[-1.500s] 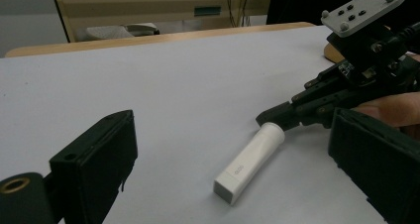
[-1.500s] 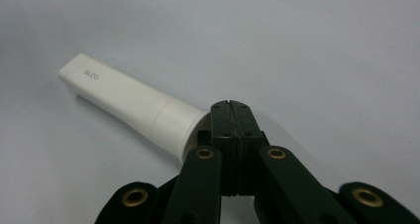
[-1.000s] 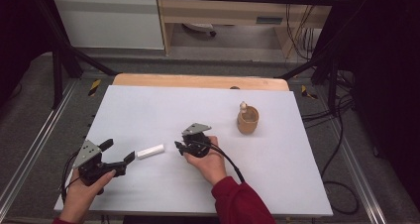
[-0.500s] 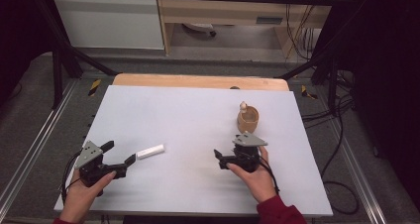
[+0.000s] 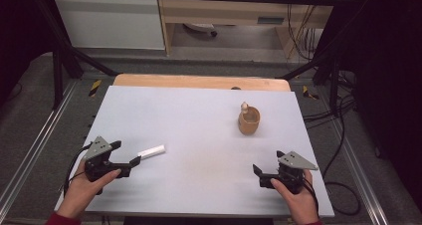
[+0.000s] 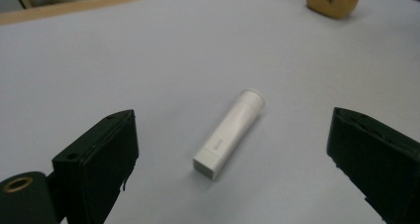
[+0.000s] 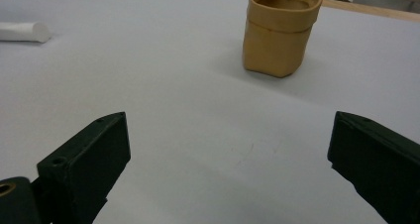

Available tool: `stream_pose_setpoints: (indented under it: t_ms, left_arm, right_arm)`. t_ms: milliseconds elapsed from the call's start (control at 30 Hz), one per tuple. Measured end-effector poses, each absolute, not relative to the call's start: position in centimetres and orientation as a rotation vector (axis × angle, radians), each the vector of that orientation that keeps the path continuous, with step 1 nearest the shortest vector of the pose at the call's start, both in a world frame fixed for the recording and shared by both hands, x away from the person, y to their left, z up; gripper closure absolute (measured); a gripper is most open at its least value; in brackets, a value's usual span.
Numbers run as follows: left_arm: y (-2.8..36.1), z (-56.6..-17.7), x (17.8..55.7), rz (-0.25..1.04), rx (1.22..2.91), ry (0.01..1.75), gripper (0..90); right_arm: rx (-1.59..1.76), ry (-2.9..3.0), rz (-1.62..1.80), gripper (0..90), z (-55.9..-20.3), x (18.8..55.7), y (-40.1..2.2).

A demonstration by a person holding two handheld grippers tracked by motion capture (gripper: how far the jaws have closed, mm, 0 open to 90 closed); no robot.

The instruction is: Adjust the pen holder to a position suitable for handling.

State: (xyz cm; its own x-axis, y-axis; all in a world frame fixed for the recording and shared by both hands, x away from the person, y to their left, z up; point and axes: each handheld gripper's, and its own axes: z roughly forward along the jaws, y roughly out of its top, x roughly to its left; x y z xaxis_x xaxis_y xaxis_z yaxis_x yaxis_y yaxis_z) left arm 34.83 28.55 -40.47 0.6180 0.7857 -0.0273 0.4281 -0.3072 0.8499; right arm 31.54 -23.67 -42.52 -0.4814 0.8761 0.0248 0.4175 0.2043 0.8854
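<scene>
One white tube (image 6: 229,133) lies flat on the table (image 5: 199,130), near left, just ahead of the left gripper (image 5: 135,160), whose jaws are spread wide and empty, apparently lined up for a grasp. One tan cup (image 7: 281,30) stands far right. The right gripper (image 5: 256,169), just opened wide, holds nothing.

Tube (image 6: 229,134) lettering too small; cup (image 5: 249,119) contents perhaps stopper.
</scene>
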Motion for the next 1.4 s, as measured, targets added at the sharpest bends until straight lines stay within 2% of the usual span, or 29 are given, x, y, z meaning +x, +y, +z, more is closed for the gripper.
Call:
stream_pose_setpoints:
  t_ms: [433, 867, 1300, 1400]
  left_arm:
    - [27.0, -39.1, 38.4, 0.451, 2.147, 0.879, 7.2]
    - [26.2, -40.5, 40.9, 0.373, 2.279, 0.848, 8.0]
    - [26.2, -42.0, 41.4, 0.355, 2.397, 0.771, 22.1]
    - [26.5, -42.1, 41.3, 0.344, 2.401, 0.767, 29.4]
  right_arm:
    - [1.207, 2.026, 1.223, 3.4, -43.3, 32.0, -22.9]
    - [1.262, 2.010, 1.249, 3.4, -43.5, 32.1, -23.2]
    - [1.258, 2.037, 1.214, 3.7, -43.7, 32.2, -23.0]
    - [1.259, 2.039, 1.212, 3.7, -43.7, 32.3, -22.9]
